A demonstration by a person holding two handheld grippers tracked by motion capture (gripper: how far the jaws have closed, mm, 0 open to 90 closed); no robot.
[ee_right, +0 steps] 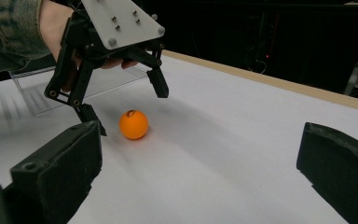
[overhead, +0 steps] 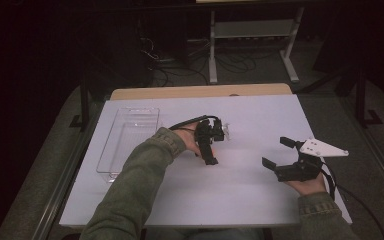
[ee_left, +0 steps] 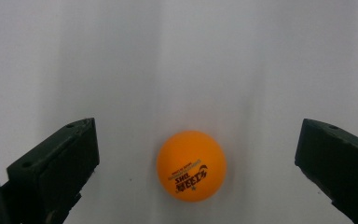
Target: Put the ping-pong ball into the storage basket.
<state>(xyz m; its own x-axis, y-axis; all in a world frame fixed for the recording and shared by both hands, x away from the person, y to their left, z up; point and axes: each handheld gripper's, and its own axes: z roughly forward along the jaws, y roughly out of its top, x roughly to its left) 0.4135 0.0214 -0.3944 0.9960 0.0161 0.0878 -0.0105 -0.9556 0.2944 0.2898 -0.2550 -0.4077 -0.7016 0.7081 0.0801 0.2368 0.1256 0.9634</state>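
You are lowering the left gripper [ee_right: 123,100], jaws spread wide and empty, over the orange table-tennis ball [ee_left: 191,165] lying low at centre frame on the white worktop [ee_left: 177,60]. Keep centring before closing; the ball rolls easily.

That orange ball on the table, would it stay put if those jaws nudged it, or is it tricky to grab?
The orange ball is smooth and round on a flat white table, so a nudge would probably send it rolling. It looks like a table tennis ball, likely very light. The left gripper stands open around it; its jaws closing off-centre might squirt it away.
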